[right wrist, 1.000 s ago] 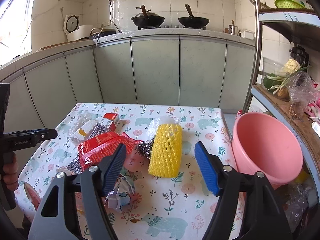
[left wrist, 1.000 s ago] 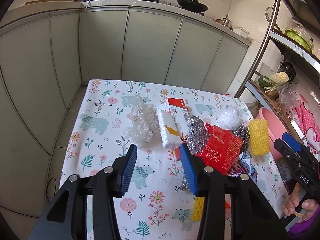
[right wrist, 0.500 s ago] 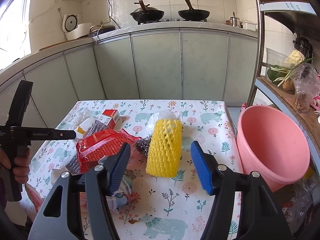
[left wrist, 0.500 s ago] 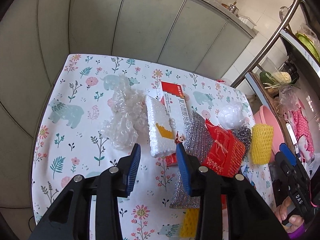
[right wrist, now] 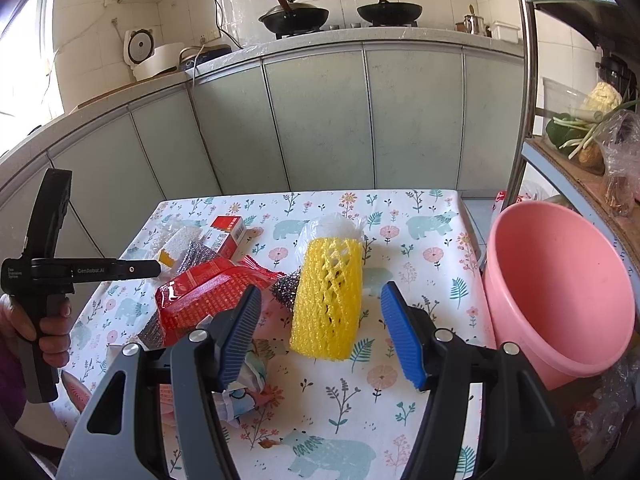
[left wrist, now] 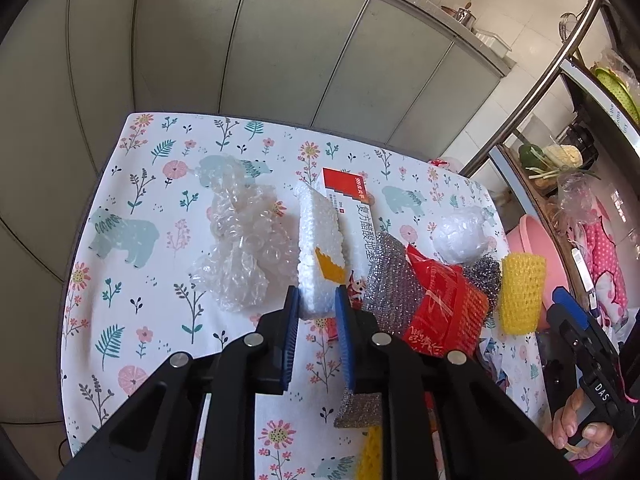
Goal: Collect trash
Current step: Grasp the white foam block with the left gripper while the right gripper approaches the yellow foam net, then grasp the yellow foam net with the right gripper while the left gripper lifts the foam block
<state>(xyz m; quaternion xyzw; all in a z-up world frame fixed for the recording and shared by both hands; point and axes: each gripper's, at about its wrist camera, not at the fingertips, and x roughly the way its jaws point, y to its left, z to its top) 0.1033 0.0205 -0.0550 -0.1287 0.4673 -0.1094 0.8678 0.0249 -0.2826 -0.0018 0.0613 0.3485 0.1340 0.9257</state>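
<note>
Risk: left gripper (left wrist: 316, 310) jaws, just closing, pinch only the near end of the white foam block (left wrist: 320, 252) on the floral worktop (left wrist: 132, 280); it may slip or crumble. Right gripper (right wrist: 320, 332) jaws spread, empty, above the yellow foam net sleeve (right wrist: 328, 300).

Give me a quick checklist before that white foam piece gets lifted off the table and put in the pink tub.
1. Foam sits between the left gripper jaws, which have just been closing: ok.
2. Pads pressing firmly on the foam: cannot tell.
3. Bubble wrap and box touch the foam and may drag along: not ok.
4. Right gripper open, holding nothing: ok.
5. Tub has room inside: ok.
6. Yellow net lies apart from the foam: ok.
</note>
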